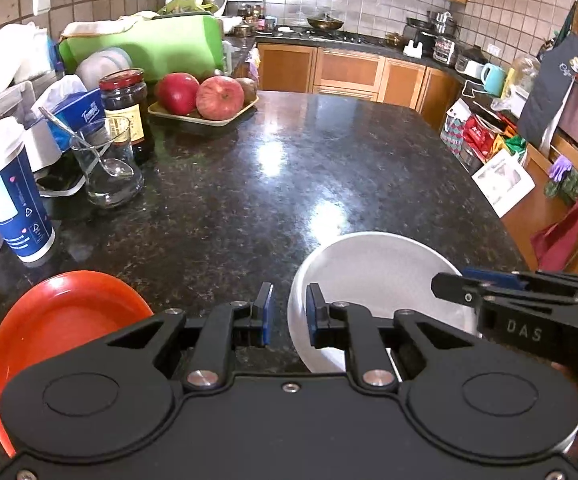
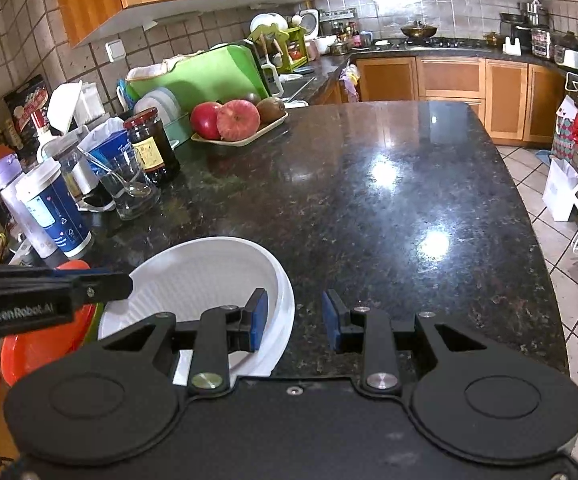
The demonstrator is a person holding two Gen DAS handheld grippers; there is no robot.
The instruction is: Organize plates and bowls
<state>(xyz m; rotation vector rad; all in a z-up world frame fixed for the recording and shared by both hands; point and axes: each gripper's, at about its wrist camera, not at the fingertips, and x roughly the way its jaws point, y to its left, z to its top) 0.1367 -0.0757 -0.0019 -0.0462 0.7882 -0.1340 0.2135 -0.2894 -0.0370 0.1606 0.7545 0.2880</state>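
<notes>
A white bowl (image 1: 373,280) sits on the black granite counter near its front edge; it also shows in the right wrist view (image 2: 205,276), resting in a white plate (image 2: 285,320). An orange plate (image 1: 65,316) lies to its left and shows in the right wrist view (image 2: 45,344) with a green rim under it. My left gripper (image 1: 288,312) is open, its jaws astride the bowl's left rim. My right gripper (image 2: 295,326) is open, its jaws astride the right rim of the bowl and plate. Neither grips anything.
Along the counter's left stand a blue-and-white cup (image 1: 7,192), a glass with a spoon (image 1: 107,164), a dark jar (image 1: 127,112) and a tray of apples (image 1: 203,98). A green cutting board and dish rack (image 1: 149,48) lie behind. The counter's right edge (image 2: 537,216) drops to tiled floor.
</notes>
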